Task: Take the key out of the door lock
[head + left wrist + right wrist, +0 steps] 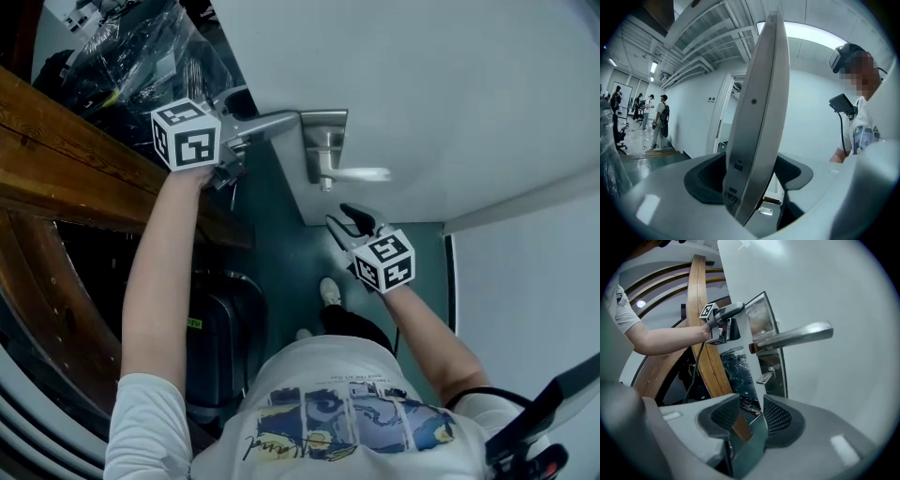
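Jaws of right gripper point(345, 220) point toward key point(765, 377).

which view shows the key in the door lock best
Right gripper view: the key juts from the lock plate below the handle, unblocked. The head view looks steeply down the plate, so the key is hard to pick out. The left gripper view shows the door edge, no key.
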Demonstrator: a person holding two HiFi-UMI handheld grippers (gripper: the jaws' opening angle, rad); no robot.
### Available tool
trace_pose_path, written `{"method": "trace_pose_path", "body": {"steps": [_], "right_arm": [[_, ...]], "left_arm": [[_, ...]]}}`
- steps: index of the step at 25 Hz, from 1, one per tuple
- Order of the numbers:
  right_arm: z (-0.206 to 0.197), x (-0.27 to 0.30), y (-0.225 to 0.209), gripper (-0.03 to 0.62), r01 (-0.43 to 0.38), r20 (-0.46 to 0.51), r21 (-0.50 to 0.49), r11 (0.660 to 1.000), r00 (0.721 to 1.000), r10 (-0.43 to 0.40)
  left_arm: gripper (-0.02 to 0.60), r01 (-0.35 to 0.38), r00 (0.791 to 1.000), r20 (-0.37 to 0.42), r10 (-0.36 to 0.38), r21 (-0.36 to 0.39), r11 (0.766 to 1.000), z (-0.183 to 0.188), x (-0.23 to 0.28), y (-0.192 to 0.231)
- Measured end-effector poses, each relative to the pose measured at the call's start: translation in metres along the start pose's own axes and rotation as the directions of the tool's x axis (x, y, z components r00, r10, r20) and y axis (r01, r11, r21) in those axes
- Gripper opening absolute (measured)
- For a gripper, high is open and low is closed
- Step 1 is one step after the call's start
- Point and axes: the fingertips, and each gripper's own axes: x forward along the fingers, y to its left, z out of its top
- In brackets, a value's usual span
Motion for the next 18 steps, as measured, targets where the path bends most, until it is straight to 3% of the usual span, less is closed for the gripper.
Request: {"method": "trace_pose_path", "body": {"steps": [1, 4, 13, 18], "right_arm": [[0.003, 0.002, 0.000, 0.144, -0.002, 0.008, 0.006, 1.000, 1.000, 0.002], [0.012, 0.008, 0.001, 0.144, -0.007, 0.028, 0.027, 1.000, 1.000, 0.007], [0.024, 0.021, -0.017, 0.144, 0.056, 0.042, 0.146, 0.988, 0.997, -0.062], [0.032, 0.028, -0.025, 0.144, 0.051, 0.061, 0.246, 0.968, 0.996, -0.068]], "left_arm": [[0.310, 0.009, 1.000, 0.005, -0.009, 0.001, 1.000, 0.001, 0.001, -0.002], [0.297, 0.012, 1.000, 0.027, -0.012, -0.002, 1.000, 0.002, -0.001, -0.002], [0.279, 0.009, 1.000, 0.030, -0.009, -0.008, 1.000, 0.002, -0.002, -0.002], [0.275, 0.011, 0.999, 0.037, -0.010, -0.014, 1.000, 0.001, -0.001, -0.002]]}}
